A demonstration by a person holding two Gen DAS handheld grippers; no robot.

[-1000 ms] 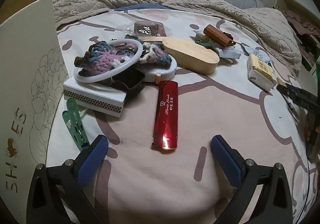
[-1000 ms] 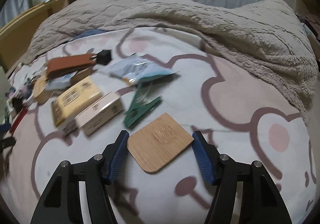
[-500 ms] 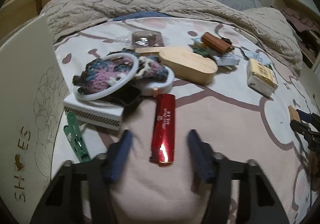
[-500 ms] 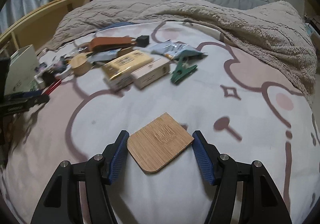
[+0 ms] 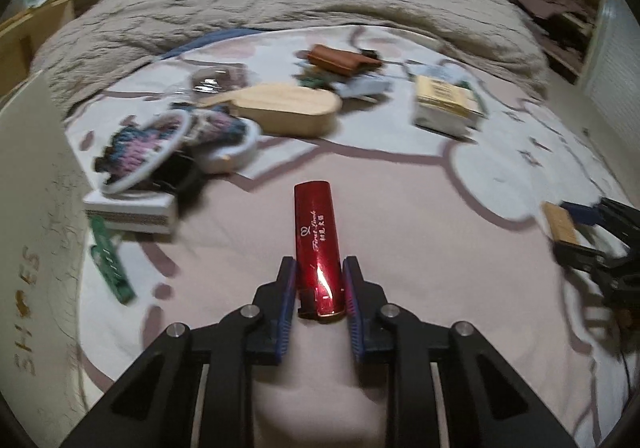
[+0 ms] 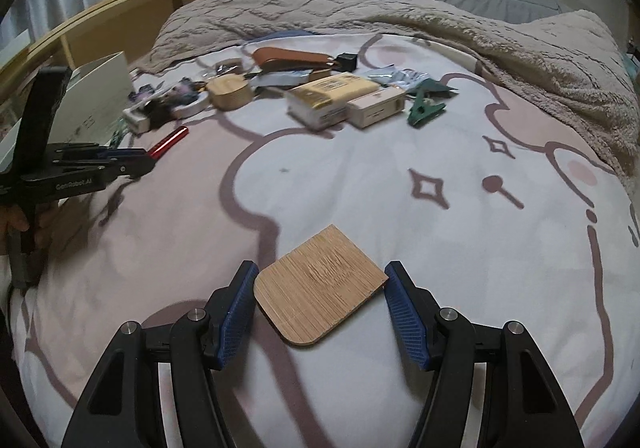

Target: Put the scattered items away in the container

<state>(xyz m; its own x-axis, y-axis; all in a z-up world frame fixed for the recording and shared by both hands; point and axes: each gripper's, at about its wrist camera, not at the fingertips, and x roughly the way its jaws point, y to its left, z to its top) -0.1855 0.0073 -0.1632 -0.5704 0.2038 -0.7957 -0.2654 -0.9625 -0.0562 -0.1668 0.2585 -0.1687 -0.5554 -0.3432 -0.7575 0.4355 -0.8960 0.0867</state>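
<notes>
— What's in your left claw point(image 5: 319, 290)?

— My left claw has a glossy red rectangular lighter point(image 5: 318, 246) clamped between its blue pads point(image 5: 287, 302). Both pads press on the near end of it, and the far end points out over the pink-and-white cartoon bedsheet point(image 5: 400, 176).

— And the right one?

— My right claw point(image 6: 320, 302) is holding a thin square bamboo coaster point(image 6: 318, 298) by its edges, the pads set fairly wide to span it, above the bedsheet.

— Where's the container?

— A white cardboard box printed "SHOES" point(image 5: 28, 208) stands at the left edge of the left wrist view, beside the clutter.

— What's left on the bed?

— Just beside the box lies a green plastic clip point(image 5: 110, 258), next to a flat white box with a patterned edge point(image 5: 130, 210). On that box rests a white hoop with pink-and-blue crochet point(image 5: 144, 146). Behind sits an oval pale wooden case point(image 5: 288, 114), further back a brown leather pouch point(image 5: 340, 58), and to the right a yellow-topped packet point(image 5: 446, 106). The right wrist view adds a cream carton point(image 6: 374, 106) touching that packet, and a dark green clip point(image 6: 424, 108) just beside it.
</notes>
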